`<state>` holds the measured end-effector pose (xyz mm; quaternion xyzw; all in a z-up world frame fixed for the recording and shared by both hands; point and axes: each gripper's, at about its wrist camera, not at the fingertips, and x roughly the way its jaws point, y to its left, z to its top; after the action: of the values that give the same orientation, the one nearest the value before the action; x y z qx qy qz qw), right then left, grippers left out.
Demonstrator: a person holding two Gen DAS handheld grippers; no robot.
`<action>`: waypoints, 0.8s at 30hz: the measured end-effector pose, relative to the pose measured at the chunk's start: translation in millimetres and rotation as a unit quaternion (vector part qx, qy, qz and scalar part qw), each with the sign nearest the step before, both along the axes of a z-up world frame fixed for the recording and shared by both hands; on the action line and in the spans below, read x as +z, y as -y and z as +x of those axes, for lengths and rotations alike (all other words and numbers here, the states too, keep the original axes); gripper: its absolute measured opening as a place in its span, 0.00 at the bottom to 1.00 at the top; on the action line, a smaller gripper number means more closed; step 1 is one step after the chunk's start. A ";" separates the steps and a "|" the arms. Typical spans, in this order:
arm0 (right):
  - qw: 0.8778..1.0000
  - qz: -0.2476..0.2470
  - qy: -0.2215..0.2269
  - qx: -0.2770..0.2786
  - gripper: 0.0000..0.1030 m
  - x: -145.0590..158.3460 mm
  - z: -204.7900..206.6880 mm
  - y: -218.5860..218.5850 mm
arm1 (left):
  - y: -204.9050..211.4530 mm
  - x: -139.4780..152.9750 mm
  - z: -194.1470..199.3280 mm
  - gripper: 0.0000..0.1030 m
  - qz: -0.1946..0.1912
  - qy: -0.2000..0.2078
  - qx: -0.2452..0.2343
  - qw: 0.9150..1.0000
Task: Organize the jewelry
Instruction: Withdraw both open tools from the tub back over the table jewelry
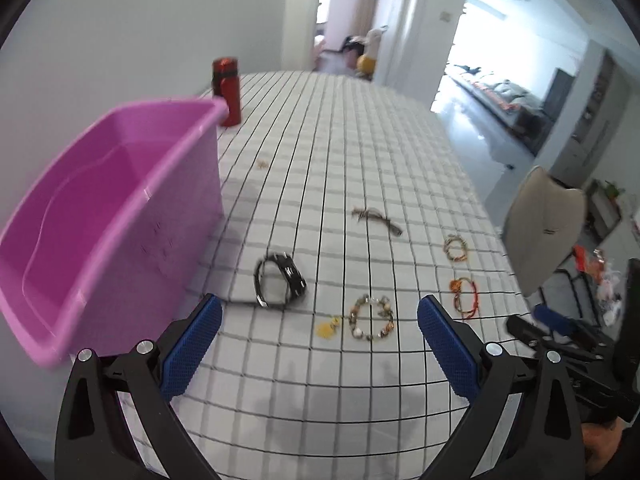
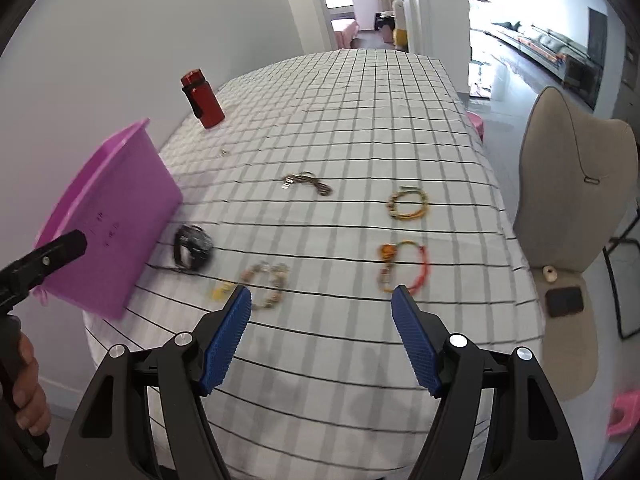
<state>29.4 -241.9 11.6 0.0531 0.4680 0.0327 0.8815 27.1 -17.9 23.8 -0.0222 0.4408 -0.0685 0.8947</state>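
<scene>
Both hand-held grippers hover above the near edge of the worktop (image 2: 360, 128), covered in a checked cloth. Left hand-held gripper (image 1: 319, 312) spread wide, holding nothing; right hand-held gripper (image 2: 321, 298) also spread, empty.

Jewelry lies loose on the cloth, all outside the purple bin (image 1: 100, 216), which sits at the left and looks empty.

Count, as far as visible:
- 1 black bangle set (image 1: 280, 280), just beside the bin. Looks stiff, probably the heaviest piece; pinch across the band.
- 1 beaded bracelet (image 1: 372, 317) with a yellow charm (image 1: 328, 328). Likely floppy and slippery; grip the bead strand, not the charm.
- 1 red-orange cord bracelet (image 2: 404, 266). Soft, light; pinch anywhere on the cord.
- 1 yellow-green bracelet (image 2: 408, 203), farther back. Light, likely limp.
- 1 dark chain or cord piece (image 2: 308, 184), lying strung out. Thin, flat against the cloth, probably hardest to catch.
- 1 tiny item (image 2: 223, 153) near the red bottle (image 2: 202, 98), too small to identify.

Total six pieces, one bin, one bottle.
</scene>
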 end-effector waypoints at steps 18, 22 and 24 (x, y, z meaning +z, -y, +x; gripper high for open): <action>0.999 -0.018 -0.034 0.023 0.68 -61.2 31.9 61.1 | 58.8 -81.4 -2.6 0.94 0.019 -0.036 0.050 0.998; 0.999 -0.025 -0.031 0.018 0.68 -75.5 40.3 57.8 | 63.8 -99.7 8.0 0.94 0.017 -0.031 0.040 0.999; 0.999 -0.021 -0.031 0.017 0.68 -82.6 45.5 58.4 | 66.8 -110.0 14.0 0.94 0.021 -0.029 0.044 0.998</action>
<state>74.9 -300.3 -71.0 0.0280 0.4962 0.0359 0.8670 41.1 -84.8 -86.2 -0.0242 0.4663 -0.0193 0.8841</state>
